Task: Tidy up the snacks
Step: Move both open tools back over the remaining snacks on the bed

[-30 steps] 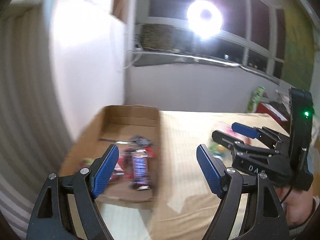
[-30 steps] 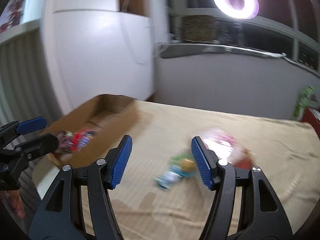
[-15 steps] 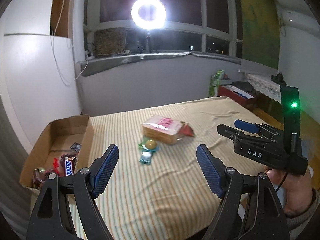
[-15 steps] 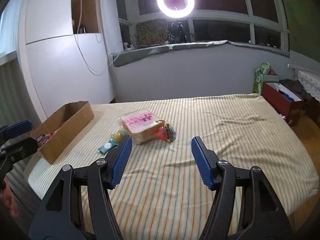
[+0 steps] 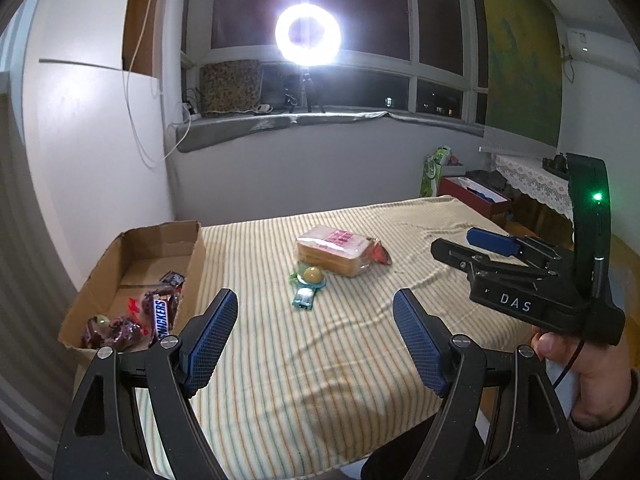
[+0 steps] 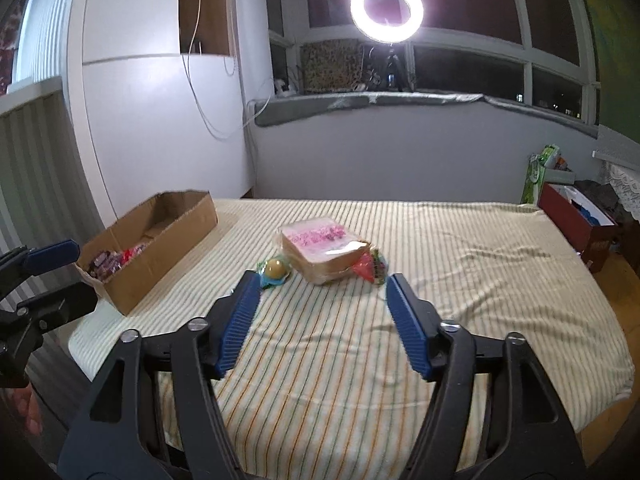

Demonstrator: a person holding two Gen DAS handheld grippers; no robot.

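Note:
A bagged loaf of sliced bread (image 5: 336,248) (image 6: 320,248) lies mid-table on the striped cloth. A small blister pack with a yellow ball (image 5: 309,280) (image 6: 274,269) lies just left of it. A red and green packet (image 6: 370,266) pokes out at the bread's right. An open cardboard box (image 5: 132,256) (image 6: 168,236) on the left holds a Snickers bar (image 5: 164,314) and other wrapped sweets. My left gripper (image 5: 316,334) is open and empty, near the front edge. My right gripper (image 6: 320,316) is open and empty, short of the bread.
A ring light (image 5: 308,34) on a tripod stands on the window sill behind. A white cabinet (image 6: 160,120) is at the left. A red box (image 6: 576,220) and a green bag (image 6: 538,178) stand on the floor at the right.
Both views swung right and pulled back from the box, then steadied. The bread and blister pack now sit ahead of both grippers. Both grippers stayed open.

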